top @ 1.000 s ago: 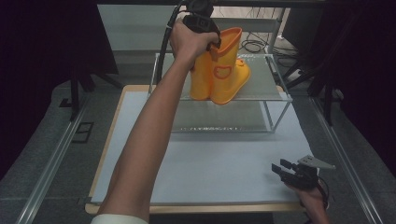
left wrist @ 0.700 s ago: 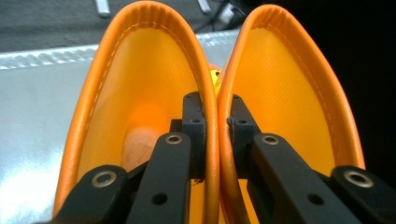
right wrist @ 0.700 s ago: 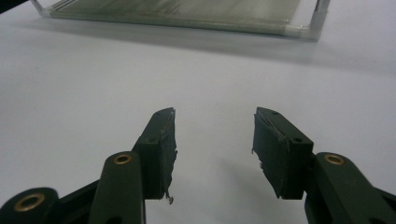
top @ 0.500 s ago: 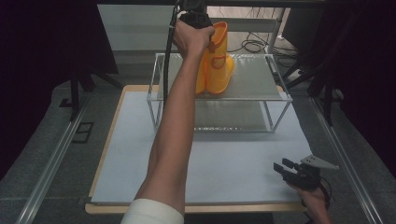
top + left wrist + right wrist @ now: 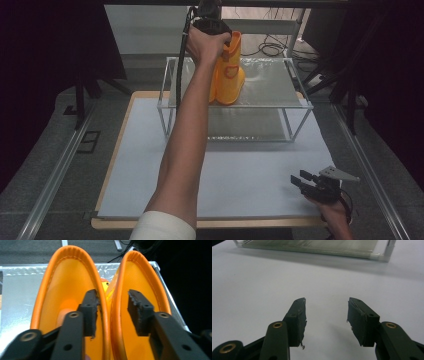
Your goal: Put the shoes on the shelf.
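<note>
While the pair of orange boots (image 5: 227,72) stands upright on the top shelf of a metal rack (image 5: 295,105), toward the shelf's left half, the left gripper (image 5: 220,37) hangs right over their tops in the high view, the person's forearm (image 5: 187,140) stretched across the table from the bottom edge. Seen from the left gripper view, its jaws have just been opening: one black jaw reaches down inside the left boot (image 5: 65,290) and the other inside the right boot (image 5: 147,282), with the two inner walls of the boots standing between them. The left pad sits close against the inner wall of its boot, whereas the right pad stands clear of the wall beside it, so nothing is pinched and the jaws are spread. A small yellow patch shows in the slit between the two boot rims. The right gripper (image 5: 307,182) rests low near the front right corner of the pale blue table mat (image 5: 250,175), well apart from the rack. Its jaws are spread wide with only bare mat between them, and the rack's lower shelf edge (image 5: 312,250) runs across the far end of the right gripper view.
</note>
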